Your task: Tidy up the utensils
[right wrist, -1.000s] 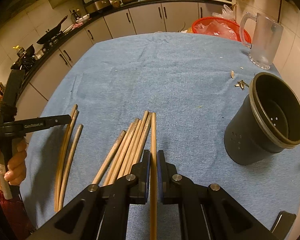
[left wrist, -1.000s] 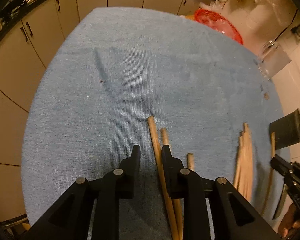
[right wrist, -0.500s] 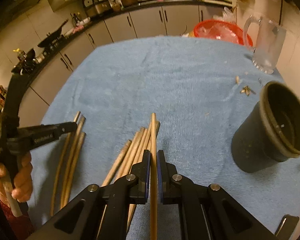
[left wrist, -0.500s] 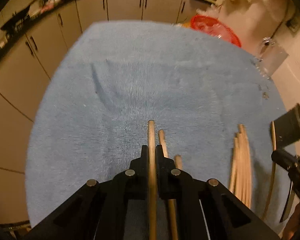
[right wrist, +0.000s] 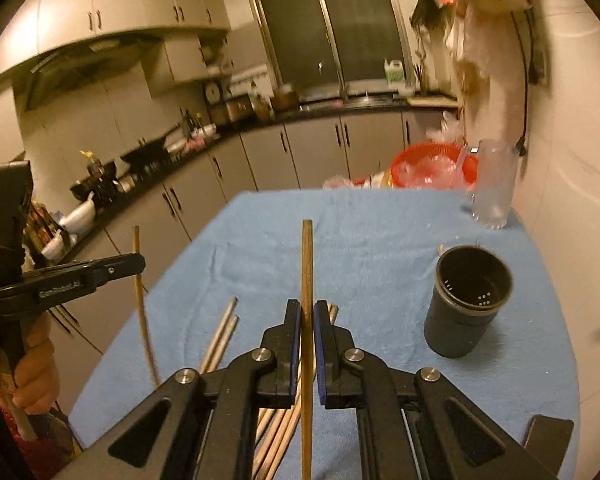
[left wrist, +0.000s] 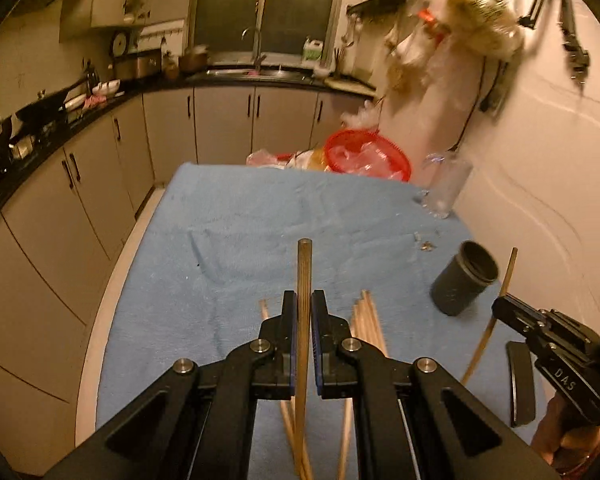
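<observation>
A long thin wooden chopstick is pinched tight between the two black fingers of the left claw, and it is held up in the air above the worktop covered with a blue towel. Its round tip is pointed away toward the far kitchen cupboards. A second thin wooden chopstick is squeezed the same way in the right claw, also lifted off the towel and pointed forward. Both claws are closed on their sticks. More loose wooden chopsticks are left lying on the blue towel under and just beside the claws, in a small bunch. A dark round plastic cup with little holes inside is stood upright on the towel, off to the right of the bunch and apart from it. Its open mouth is turned up. A tall clear glass mug is seen near the far right corner of the worktop. A red plastic basket is seen behind the far edge, close to the mug. From the right wrist view, the left claw is seen at the left side, gripped by a hand.
</observation>
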`<state>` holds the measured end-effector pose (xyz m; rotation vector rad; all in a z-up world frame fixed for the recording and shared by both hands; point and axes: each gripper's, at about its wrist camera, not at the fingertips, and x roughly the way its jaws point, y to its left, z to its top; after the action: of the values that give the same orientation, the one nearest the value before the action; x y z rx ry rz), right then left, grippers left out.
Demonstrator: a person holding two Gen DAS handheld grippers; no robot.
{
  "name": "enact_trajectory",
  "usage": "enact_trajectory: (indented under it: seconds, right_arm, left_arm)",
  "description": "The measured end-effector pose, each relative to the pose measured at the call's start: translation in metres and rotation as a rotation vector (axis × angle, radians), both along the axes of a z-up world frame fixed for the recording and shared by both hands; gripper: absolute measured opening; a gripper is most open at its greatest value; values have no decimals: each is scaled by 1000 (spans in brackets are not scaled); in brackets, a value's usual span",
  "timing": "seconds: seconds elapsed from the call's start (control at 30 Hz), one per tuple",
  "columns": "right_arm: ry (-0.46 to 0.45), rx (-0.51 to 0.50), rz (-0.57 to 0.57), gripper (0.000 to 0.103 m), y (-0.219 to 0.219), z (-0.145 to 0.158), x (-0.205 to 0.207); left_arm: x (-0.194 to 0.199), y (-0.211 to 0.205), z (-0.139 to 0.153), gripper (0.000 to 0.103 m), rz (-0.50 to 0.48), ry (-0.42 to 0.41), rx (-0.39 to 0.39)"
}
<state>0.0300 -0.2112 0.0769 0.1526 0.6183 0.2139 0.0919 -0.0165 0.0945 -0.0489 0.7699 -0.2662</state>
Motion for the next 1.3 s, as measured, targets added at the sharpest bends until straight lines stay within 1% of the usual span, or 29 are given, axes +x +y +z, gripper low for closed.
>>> enact_trajectory:
  seconds: [0.07, 0.3, 0.53, 0.9, 1.1, 1.3]
  right_arm:
    - [-27, 0, -16, 7, -1, 5, -11]
    - [-50, 30, -39, 7, -14, 13, -31]
    - [-52, 63, -66, 7, -30, 17, -37]
    - [-65, 129, -99, 7, -59, 29, -41]
    - [-94, 138, -120, 7, -81, 48, -43]
    - [-132, 149, -166, 7, -108, 73, -41]
  left_arm:
    - [-8, -3, 8, 7, -15, -15, 0]
    - [-21, -24, 16, 7, -54, -32, 2]
    - [-23, -37, 17, 7, -70, -20, 2]
    - [-22, -46, 30, 7, -90, -29, -12]
    - [-19, -62, 47, 7, -122, -38, -19]
    - [-8, -87, 70, 7, -163, -50, -49]
